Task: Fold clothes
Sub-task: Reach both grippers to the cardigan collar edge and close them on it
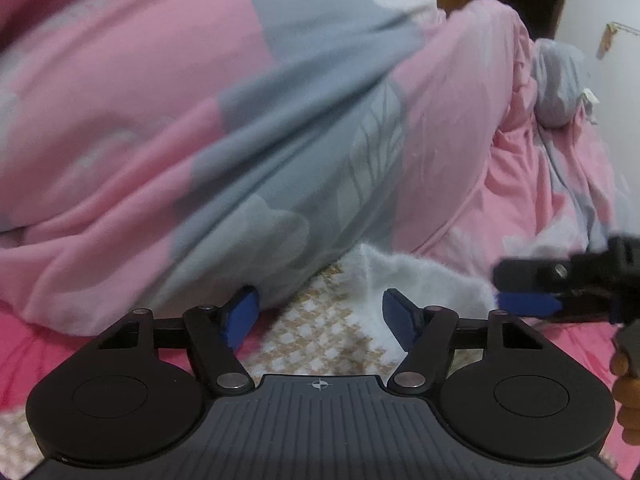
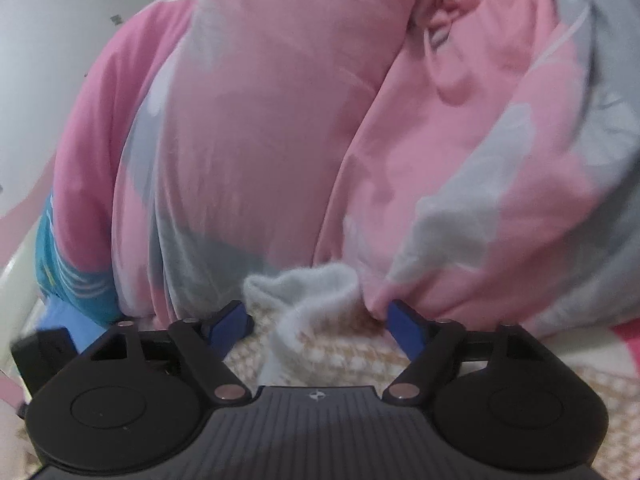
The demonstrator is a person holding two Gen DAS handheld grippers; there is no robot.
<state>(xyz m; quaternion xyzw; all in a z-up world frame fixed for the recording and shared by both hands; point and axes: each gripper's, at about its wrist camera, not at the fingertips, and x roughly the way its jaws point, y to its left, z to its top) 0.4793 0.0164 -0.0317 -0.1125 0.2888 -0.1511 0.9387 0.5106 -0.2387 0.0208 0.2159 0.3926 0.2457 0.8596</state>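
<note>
- Left wrist view is showing the left gripper standing wide over a checked sweater; nothing is sitting between its pads.
- A big pink and grey quilt is hiding the sweater's far end.
- The right gripper is looking blurry at the edge.
- In the right wrist view the right gripper is also standing wide, its pads beside the sweater's fluffy white collar, not pinching it.

The right gripper stands with jaws apart over a tan-and-white checked garment, whose fluffy white edge bunches at twelve o'clock against a pink-and-grey quilt.
</note>
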